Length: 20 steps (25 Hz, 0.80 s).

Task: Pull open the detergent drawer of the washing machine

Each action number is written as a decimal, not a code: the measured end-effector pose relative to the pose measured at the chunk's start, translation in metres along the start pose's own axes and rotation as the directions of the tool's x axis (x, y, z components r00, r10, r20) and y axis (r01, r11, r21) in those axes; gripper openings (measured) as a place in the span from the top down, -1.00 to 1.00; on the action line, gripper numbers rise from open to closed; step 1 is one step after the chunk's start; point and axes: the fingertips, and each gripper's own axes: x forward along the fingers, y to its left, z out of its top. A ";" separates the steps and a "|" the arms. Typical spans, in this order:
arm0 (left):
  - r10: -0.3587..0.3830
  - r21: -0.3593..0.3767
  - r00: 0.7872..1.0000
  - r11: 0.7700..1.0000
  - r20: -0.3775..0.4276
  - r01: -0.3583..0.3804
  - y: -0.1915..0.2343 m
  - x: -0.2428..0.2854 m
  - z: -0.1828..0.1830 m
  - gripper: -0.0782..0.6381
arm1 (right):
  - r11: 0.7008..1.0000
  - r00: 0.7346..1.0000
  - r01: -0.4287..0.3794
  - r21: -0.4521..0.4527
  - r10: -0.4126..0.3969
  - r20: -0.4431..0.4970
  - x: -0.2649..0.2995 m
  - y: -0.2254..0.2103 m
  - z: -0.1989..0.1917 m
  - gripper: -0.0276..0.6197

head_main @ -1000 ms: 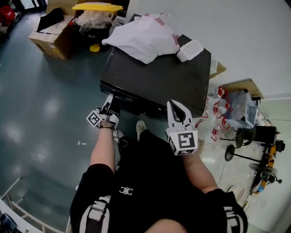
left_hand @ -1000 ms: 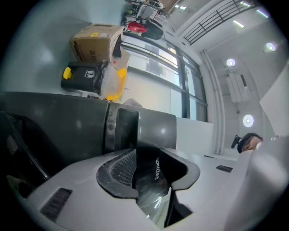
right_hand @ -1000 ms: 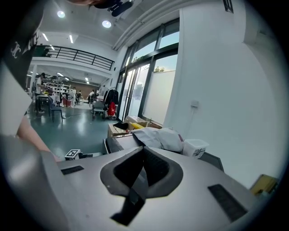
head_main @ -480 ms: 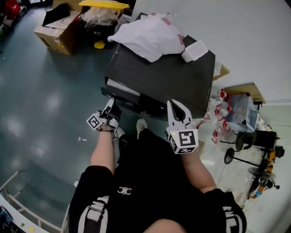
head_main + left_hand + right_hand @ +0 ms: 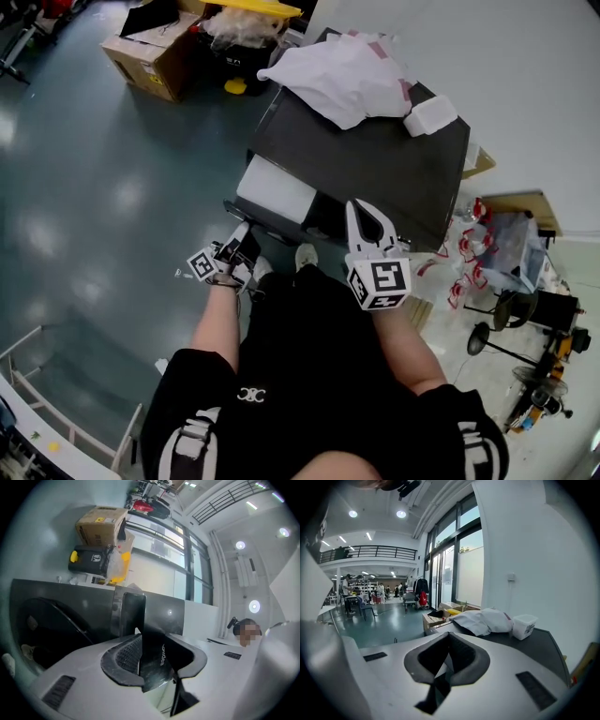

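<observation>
A dark washing machine (image 5: 394, 169) stands ahead of me in the head view. Its detergent drawer (image 5: 277, 187) is pulled out toward me, white inside. My left gripper (image 5: 242, 242) is shut on the drawer's dark front panel (image 5: 152, 663), which sits between the pads (image 5: 126, 656) in the left gripper view. The machine's round door (image 5: 47, 630) shows to the left there. My right gripper (image 5: 361, 208) hovers at the machine's front edge, right of the drawer, shut with nothing in it. In the right gripper view that gripper (image 5: 449, 637) looks across the machine's top (image 5: 534, 641).
A white cloth heap (image 5: 342, 80) and a white tub (image 5: 429, 115) lie on the machine's top. A cardboard box (image 5: 155, 58) and a yellow-lidded black bin (image 5: 246, 33) stand on the floor beyond. A clear crate (image 5: 506, 239) and fan stands (image 5: 506, 333) crowd the right side.
The drawer has slid out of the machine, so its white inside now shows. My left gripper came back toward me with the front panel. The right gripper has barely shifted.
</observation>
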 end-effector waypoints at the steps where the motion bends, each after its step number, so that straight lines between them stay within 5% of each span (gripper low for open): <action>1: 0.004 -0.001 1.000 1.000 0.001 -0.004 -0.002 -0.007 -0.002 0.38 | 1.000 1.000 -0.010 0.003 0.010 0.004 0.003 0.003 0.002 0.91; 20: 0.036 0.010 0.997 0.999 0.061 -0.036 -0.025 -0.055 -0.012 0.38 | 0.989 0.989 -0.148 -0.031 0.148 0.024 0.031 0.034 0.018 0.91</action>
